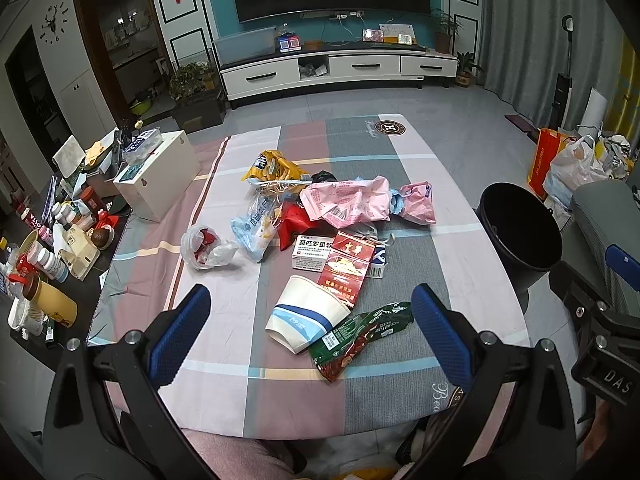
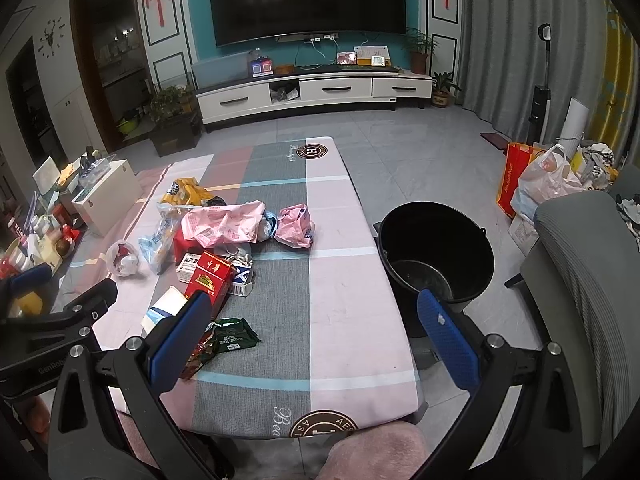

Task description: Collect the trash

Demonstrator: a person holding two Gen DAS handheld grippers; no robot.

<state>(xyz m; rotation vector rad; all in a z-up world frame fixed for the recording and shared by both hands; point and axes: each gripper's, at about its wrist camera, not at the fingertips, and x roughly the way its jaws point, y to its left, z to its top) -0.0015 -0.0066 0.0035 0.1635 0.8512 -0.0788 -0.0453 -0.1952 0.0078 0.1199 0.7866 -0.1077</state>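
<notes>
Both grippers, left gripper (image 1: 311, 330) and right gripper (image 2: 314, 336), hang spread and empty (nothing collected yet); next, pinch the near green wrapper (image 1: 362, 336), carry right to the bucket (image 2: 436, 252).

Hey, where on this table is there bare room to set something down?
Free: the pink strip of tablecloth between the red cigarette carton and the black bucket, and the far end beyond the yellow snack bag. Crowded: the middle, around the pink bag and paper cup.
</notes>
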